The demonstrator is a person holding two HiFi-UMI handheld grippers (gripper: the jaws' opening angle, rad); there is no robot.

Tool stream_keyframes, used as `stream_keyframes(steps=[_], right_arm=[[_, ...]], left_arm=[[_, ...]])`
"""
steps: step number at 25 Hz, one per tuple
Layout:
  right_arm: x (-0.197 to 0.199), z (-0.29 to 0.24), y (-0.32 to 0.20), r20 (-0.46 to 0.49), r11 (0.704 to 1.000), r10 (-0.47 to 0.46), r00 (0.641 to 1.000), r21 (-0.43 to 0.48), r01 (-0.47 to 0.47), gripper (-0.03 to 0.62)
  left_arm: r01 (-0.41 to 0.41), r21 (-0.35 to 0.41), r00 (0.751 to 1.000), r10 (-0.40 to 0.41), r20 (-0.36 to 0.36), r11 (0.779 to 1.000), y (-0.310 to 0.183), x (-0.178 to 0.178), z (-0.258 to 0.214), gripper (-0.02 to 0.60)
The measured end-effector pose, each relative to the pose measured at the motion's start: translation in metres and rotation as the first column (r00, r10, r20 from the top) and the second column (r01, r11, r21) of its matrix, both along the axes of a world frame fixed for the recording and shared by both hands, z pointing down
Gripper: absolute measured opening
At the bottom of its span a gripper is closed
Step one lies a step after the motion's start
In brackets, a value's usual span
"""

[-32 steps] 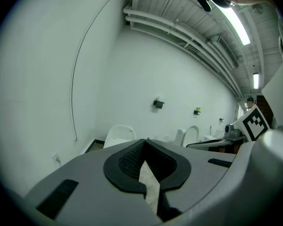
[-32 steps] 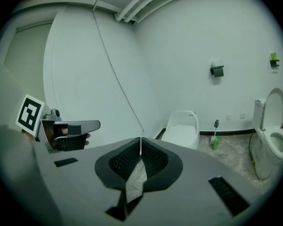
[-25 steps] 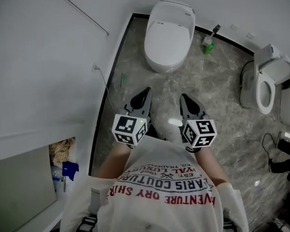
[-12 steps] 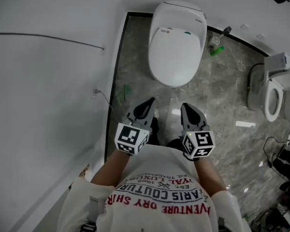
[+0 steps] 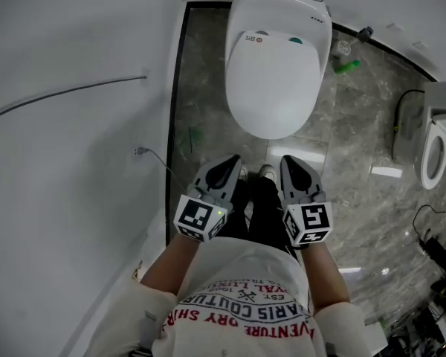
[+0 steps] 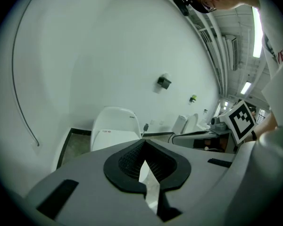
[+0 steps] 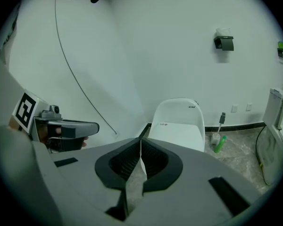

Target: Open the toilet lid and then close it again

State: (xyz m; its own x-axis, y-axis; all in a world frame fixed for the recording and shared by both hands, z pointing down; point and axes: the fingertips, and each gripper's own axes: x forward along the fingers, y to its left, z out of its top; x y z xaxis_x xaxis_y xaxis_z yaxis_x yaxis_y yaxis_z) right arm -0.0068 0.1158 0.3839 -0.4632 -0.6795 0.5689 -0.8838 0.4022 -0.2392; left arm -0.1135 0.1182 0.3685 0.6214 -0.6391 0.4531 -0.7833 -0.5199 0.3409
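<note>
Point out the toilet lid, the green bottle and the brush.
toilet lid (image 5: 271, 84): head view, middle of the closed lid.
green bottle (image 7: 219, 144): right gripper view, its body.
brush (image 7: 222, 117): right gripper view, top of its handle.

left gripper (image 5: 229, 163) and right gripper (image 5: 289, 165) held side by side, angled forward and down, both with jaws together, empty.

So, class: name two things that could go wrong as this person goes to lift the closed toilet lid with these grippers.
1. The left gripper and right gripper are both shut and empty. The toilet lid lies flat and smooth, so shut jaws may slip off its edge.
2. A green bottle and toilet brush stand beside the bowl, so a wide swing could topple them.
</note>
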Motion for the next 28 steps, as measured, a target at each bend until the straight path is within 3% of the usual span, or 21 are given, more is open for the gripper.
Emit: stream_keyframes(steps=[6, 10, 16, 18, 20, 23, 26, 28], right_arm=[[0.007, 0.082, -0.013, -0.073, 0.991, -0.135, 0.988, -0.017, 0.134, 0.016], [0.005, 0.147, -0.014, -0.148, 0.973, -0.228, 0.962, -0.008, 0.23, 0.017], [0.004, 0.237, -0.005, -0.282, 0.925, -0.372, 0.885, -0.03, 0.379, 0.017], [0.004, 0.261, 0.0, -0.371, 0.893, -0.429, 0.824, -0.038, 0.448, 0.017], [0.003, 0.28, 0.005, -0.456, 0.856, -0.472, 0.755, -0.032, 0.516, 0.017], [0.002, 0.302, 0.014, -0.517, 0.822, -0.502, 0.693, -0.039, 0.567, 0.018], [0.005, 0.319, 0.02, -0.584, 0.803, -0.506, 0.635, -0.051, 0.593, 0.024], [0.005, 0.33, 0.022, -0.635, 0.789, -0.503, 0.587, -0.059, 0.612, 0.066]], left_arm=[[-0.158, 0.087, 0.977, 0.143, 0.16, 0.984, -0.018, 0.03, 0.078, 0.008], [-0.23, 0.09, 0.948, 0.202, 0.246, 0.969, -0.018, 0.039, 0.146, 0.008], [-0.422, 0.086, 0.835, 0.35, 0.424, 0.902, -0.003, 0.049, 0.24, 0.008], [-0.461, 0.106, 0.796, 0.359, 0.487, 0.881, -0.001, 0.052, 0.262, 0.008], [-0.517, 0.126, 0.737, 0.365, 0.569, 0.847, -0.001, 0.055, 0.282, 0.008], [-0.596, 0.118, 0.654, 0.394, 0.646, 0.795, 0.006, 0.063, 0.307, 0.008], [-0.629, 0.107, 0.603, 0.397, 0.692, 0.77, 0.01, 0.067, 0.328, 0.019], [-0.647, 0.093, 0.56, 0.389, 0.732, 0.757, 0.011, 0.065, 0.342, 0.072]])
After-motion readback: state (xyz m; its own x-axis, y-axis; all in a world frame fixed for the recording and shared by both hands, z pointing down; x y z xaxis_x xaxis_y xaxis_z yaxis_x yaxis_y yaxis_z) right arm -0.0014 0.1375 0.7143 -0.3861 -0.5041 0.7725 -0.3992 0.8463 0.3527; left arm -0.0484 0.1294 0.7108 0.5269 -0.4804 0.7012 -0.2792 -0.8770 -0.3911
